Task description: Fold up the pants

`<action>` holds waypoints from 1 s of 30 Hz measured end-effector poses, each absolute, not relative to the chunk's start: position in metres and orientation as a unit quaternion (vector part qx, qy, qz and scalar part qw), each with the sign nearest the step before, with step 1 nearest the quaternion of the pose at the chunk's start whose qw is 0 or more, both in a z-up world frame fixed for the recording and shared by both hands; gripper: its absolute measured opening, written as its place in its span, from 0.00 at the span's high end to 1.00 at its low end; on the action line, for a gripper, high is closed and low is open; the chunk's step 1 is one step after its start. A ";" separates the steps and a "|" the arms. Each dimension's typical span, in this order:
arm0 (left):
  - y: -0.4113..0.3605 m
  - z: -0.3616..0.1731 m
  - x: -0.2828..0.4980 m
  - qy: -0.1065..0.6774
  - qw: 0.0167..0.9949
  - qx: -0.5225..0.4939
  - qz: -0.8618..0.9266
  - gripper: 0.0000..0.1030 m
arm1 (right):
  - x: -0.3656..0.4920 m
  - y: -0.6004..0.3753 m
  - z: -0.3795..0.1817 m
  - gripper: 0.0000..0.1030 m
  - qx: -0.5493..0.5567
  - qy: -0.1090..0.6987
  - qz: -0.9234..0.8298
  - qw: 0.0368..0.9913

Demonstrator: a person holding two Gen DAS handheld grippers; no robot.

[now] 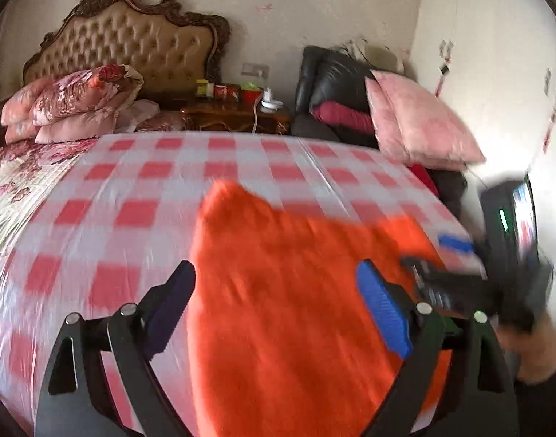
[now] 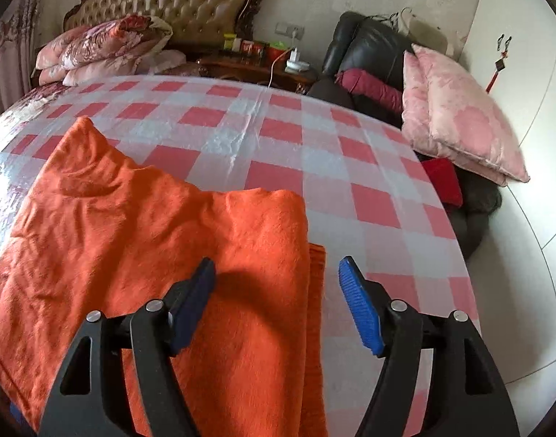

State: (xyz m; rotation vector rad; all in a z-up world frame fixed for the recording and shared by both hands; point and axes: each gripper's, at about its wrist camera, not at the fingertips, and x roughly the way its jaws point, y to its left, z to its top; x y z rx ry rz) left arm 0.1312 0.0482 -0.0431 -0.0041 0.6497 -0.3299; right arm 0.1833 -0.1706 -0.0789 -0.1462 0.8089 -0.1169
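Where the red-and-white checked cover [image 2: 314, 138] stretches over the bed, the orange pants [image 2: 161, 247] lie flat on its near part, one layer folded over another. Behind stand a tufted headboard [image 2: 176, 3], a wooden nightstand [image 1: 234, 116] carrying small jars with unreadable labels, and a black armchair [image 2: 365, 43] stacked with pink cushions [image 2: 456, 116]. Both the left tool [image 1: 276, 287] and right tool [image 2: 278, 284] hang spread wide above the pants, gripping nothing.

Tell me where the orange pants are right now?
The orange pants lie on the pink-and-white checked sheet of the bed, toward its near left part in the right wrist view, under the open right tongs.
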 end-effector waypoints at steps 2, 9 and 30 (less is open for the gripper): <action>0.038 -0.054 0.115 0.333 0.930 0.021 -0.155 0.12 | 0.170 -0.167 -0.074 0.27 -0.067 0.381 -0.060 0.920; 0.035 -0.103 0.117 0.422 0.898 0.035 -0.119 0.07 | 0.132 -0.159 -0.077 0.24 -0.041 0.377 -0.069 0.923; 0.030 -0.114 0.110 0.400 0.909 0.064 -0.099 0.02 | 0.122 -0.170 -0.110 0.17 0.015 0.384 -0.064 0.921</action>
